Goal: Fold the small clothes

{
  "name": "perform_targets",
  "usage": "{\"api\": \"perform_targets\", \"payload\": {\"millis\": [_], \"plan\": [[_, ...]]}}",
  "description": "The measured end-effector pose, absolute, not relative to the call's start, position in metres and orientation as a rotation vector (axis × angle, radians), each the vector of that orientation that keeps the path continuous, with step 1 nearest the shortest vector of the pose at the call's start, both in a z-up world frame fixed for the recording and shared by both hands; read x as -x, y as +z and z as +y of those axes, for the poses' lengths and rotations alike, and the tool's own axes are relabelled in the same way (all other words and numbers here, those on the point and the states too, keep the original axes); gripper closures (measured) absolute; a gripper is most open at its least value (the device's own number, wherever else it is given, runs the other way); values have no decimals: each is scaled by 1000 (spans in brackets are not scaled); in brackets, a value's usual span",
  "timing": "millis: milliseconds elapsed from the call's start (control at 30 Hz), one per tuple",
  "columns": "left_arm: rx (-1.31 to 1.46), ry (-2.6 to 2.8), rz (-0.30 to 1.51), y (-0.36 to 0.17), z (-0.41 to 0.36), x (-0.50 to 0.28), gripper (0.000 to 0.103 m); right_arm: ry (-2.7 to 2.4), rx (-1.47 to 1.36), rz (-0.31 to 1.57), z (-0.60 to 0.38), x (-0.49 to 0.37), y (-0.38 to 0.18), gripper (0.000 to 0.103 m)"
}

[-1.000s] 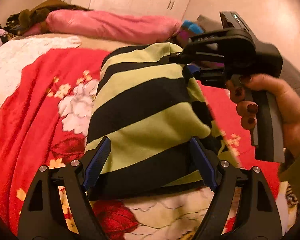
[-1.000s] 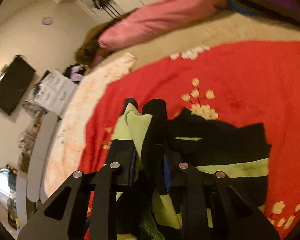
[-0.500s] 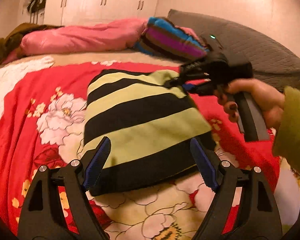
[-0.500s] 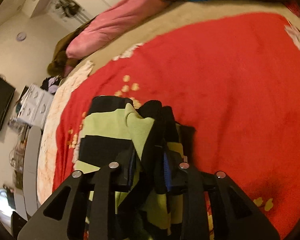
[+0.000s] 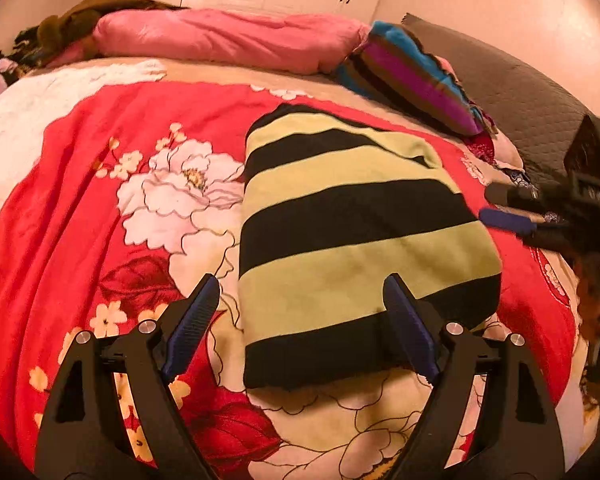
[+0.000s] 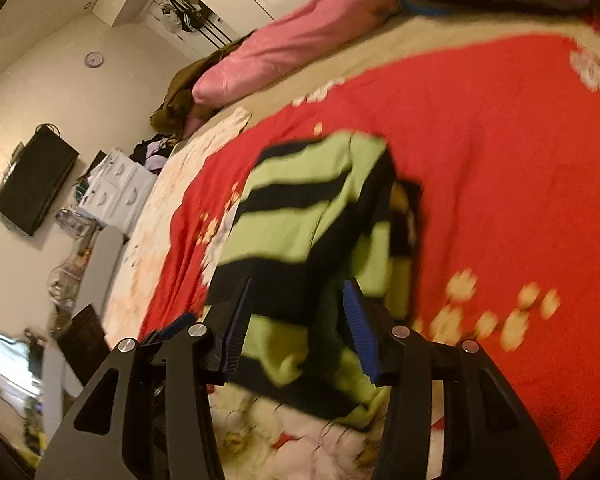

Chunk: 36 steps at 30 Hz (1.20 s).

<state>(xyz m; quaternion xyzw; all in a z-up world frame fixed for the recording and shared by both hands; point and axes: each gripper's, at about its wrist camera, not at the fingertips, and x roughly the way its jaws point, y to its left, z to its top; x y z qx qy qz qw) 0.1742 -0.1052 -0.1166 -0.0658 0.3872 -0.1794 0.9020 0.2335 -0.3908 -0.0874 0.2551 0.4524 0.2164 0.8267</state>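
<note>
A small garment (image 5: 352,248) with yellow-green and black stripes lies folded flat on the red floral bedspread (image 5: 80,200). My left gripper (image 5: 300,292) is open over the garment's near edge: one finger stands left of the cloth, the other over it, and neither pad presses on it. In the left wrist view my right gripper (image 5: 500,206) sits just off the garment's right edge, clear of the cloth. In the blurred right wrist view the right gripper (image 6: 298,292) has its jaws opening. The garment (image 6: 300,220) lies beyond and below its pads, not pinched.
A pink rolled duvet (image 5: 228,36) and a multicolour striped pillow (image 5: 416,80) lie at the far side of the bed, with a grey padded headboard (image 5: 532,100) on the right. Beyond the bed stand a white drawer unit (image 6: 116,188) and a wall screen (image 6: 32,184).
The right gripper let go of the garment's corner and drew back to the right. The folded cloth dropped flat onto the bedspread. The left gripper stayed open at the near edge.
</note>
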Motion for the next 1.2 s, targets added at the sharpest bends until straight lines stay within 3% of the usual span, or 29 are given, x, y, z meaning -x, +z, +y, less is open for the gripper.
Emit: {"api": "perform_targets", "payload": {"millis": [200,233,267,333,467,833,1200], "plan": [[129,-386,843,-125,-108,-174,24,471,-689,1020,-381,-242,-117,61],[124,-389,848,-126,-110,-174,24,481,-697,1025,-379,-242,-120,81],[117,-393,854,-128,-111,-174,24,481,-692,1018,-380,-240,-118,90],[109,-399,856,-128,-114,-174,24,475,-646,965,-382,-233,-105,92],[122,-416,845,-125,-114,-172,23,466,-545,935,-383,-219,-88,92],[111,-408,862,-126,-116,-172,23,306,-438,1002,-373,-222,-127,90],[127,-402,852,-117,-113,-170,18,292,-378,969,-374,-214,-111,77]]}}
